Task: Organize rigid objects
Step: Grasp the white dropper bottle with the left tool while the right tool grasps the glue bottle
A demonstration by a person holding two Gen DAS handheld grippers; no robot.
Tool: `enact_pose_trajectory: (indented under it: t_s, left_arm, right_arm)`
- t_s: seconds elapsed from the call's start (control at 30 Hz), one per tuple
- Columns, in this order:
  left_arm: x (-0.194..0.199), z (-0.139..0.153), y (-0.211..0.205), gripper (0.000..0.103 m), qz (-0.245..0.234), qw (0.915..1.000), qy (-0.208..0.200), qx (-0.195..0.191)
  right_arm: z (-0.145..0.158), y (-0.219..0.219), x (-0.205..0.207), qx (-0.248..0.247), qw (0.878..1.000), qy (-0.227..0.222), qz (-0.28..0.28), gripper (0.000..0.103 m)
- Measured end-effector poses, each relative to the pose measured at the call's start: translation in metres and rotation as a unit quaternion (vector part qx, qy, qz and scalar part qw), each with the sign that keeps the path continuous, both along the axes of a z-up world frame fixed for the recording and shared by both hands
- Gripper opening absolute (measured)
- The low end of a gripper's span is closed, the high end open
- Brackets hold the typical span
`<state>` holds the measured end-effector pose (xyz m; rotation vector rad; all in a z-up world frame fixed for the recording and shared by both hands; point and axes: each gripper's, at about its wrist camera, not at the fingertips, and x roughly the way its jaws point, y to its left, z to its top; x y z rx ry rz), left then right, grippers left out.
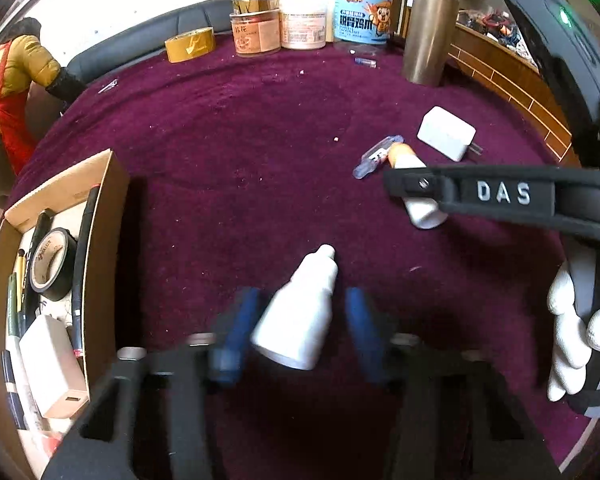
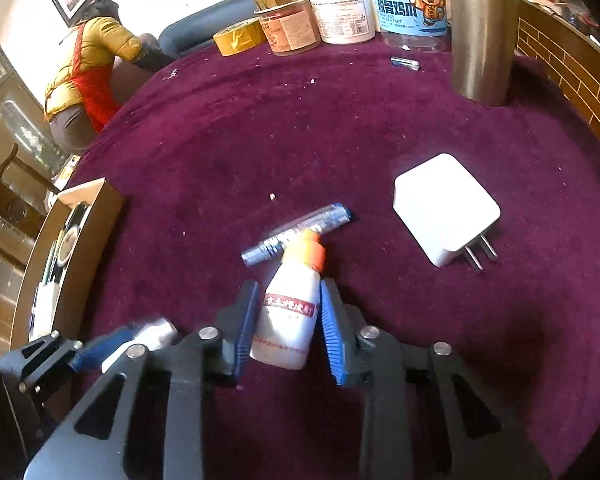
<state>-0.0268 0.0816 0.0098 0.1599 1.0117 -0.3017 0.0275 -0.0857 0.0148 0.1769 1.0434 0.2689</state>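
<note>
Purple plush cloth covers the counter [image 2: 260, 140], and the steel flask [image 1: 430, 24] at its far side serves as the landmark. Left of the flask stand three jars in a row: a clear tub with a cartoon label [image 1: 362, 12], a white jar [image 1: 303, 24] and an amber jar [image 1: 256, 34]; further left lies one roll of yellow tape [image 1: 190, 44]. One small blue-ended tube [image 2: 405, 63] lies just in front of the flask.

Nearer than the flask lie one white charger plug [image 2: 446, 208], prongs toward the camera, and one clear pen-like tube [image 2: 296, 234], slanting from lower left to upper right. Two small white bottles are in play. The orange-capped bottle [image 2: 290, 312] lies well on the near side of the flask, its long axis running away from the right gripper [image 2: 288, 320], cap toward the flask and touching the pen-like tube. The fingers [image 2: 246, 320] stand narrow with their blue pads close on both sides of the bottle; whether they press I cannot tell. The plain white bottle [image 1: 300, 312] lies further left, nozzle pointing up the picture toward the jars. The left gripper [image 1: 300, 328] straddles it, blurred fingers [image 1: 358, 332] narrow but showing gaps beside the bottle.

Far left of the flask, one cardboard box [image 1: 100, 216] holds a roll of black tape [image 1: 52, 264], pens and a white charger. A white-gloved hand [image 1: 576, 336] holds the right gripper's handle.
</note>
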Motion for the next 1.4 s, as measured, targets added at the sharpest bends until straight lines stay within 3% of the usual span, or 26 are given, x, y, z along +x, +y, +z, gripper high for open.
enact_pose_trajectory:
  t_s: [0.27,0.6,0.9,1.4]
  left_arm:
    - [-0.019,0.015,0.006,0.022,0.002,0.9982,0.004,-0.060]
    - [-0.073,0.043,0.001,0.022,0.005,0.9987,-0.047,-0.016]
    - [-0.107,0.058,0.025,0.022,0.035,0.9966,-0.069,-0.030]
    - [-0.135,0.069,0.081,0.022,0.080,0.9909,-0.091,-0.058]
  right_arm:
    - [0.000,-0.006,-0.017,0.008,1.000,0.002,0.004,0.027]
    - [0.011,-0.009,-0.054,0.020,1.000,-0.009,-0.001,0.025]
    - [0.039,0.010,-0.087,0.014,0.999,-0.036,0.016,0.025]
    - [0.069,0.077,-0.119,-0.007,0.996,-0.065,0.067,0.025]
